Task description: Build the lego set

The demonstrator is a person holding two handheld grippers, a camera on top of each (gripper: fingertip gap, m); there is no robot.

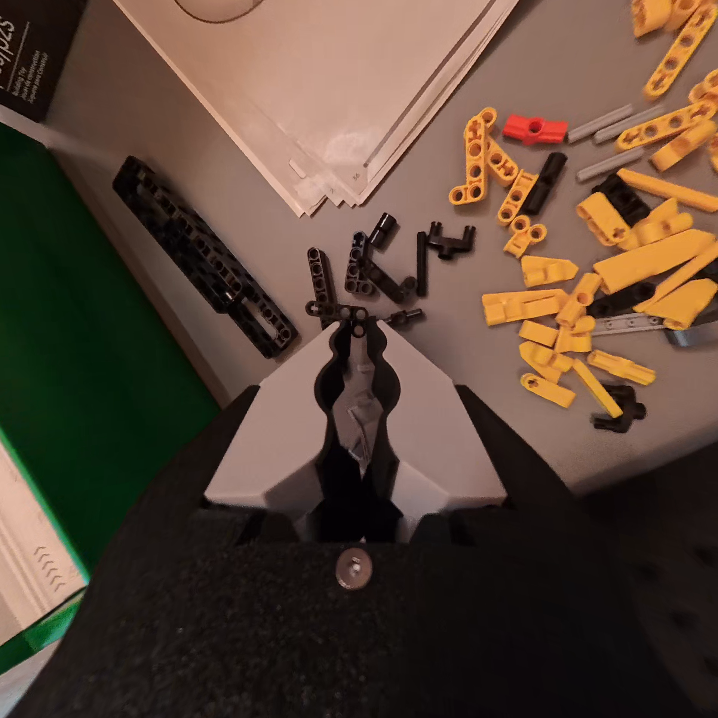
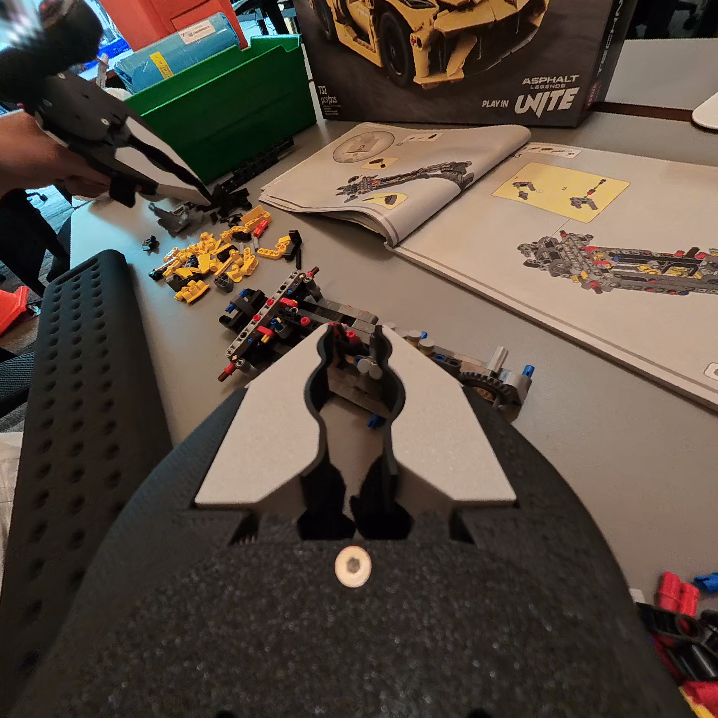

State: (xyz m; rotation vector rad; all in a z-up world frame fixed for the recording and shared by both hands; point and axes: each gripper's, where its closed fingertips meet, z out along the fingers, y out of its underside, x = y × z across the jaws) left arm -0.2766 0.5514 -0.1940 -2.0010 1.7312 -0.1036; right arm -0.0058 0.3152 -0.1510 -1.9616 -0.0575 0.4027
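Grey tabletop [image 2: 582, 447] carries an open instruction booklet [image 2: 427, 186], a green bin [image 2: 233, 101] and the set's box [image 2: 466, 58] at the back. Nearly closed, the left gripper [image 1: 357, 324] pinches a small black T-shaped beam [image 1: 342, 312] among loose black pieces; the yellow pile [image 1: 602, 279] runs off-frame. Parted, empty, the right gripper [image 2: 351, 330] hovers over the half-built chassis [image 2: 287, 318], partly hidden, its length running diagonally left-far to right-near.

The grey table [image 2: 582, 447] bore an open manual [image 2: 485, 248], yellow pieces [image 2: 206, 264], a chassis [image 2: 295, 318], a bin [image 2: 233, 101] and a box [image 2: 458, 58].
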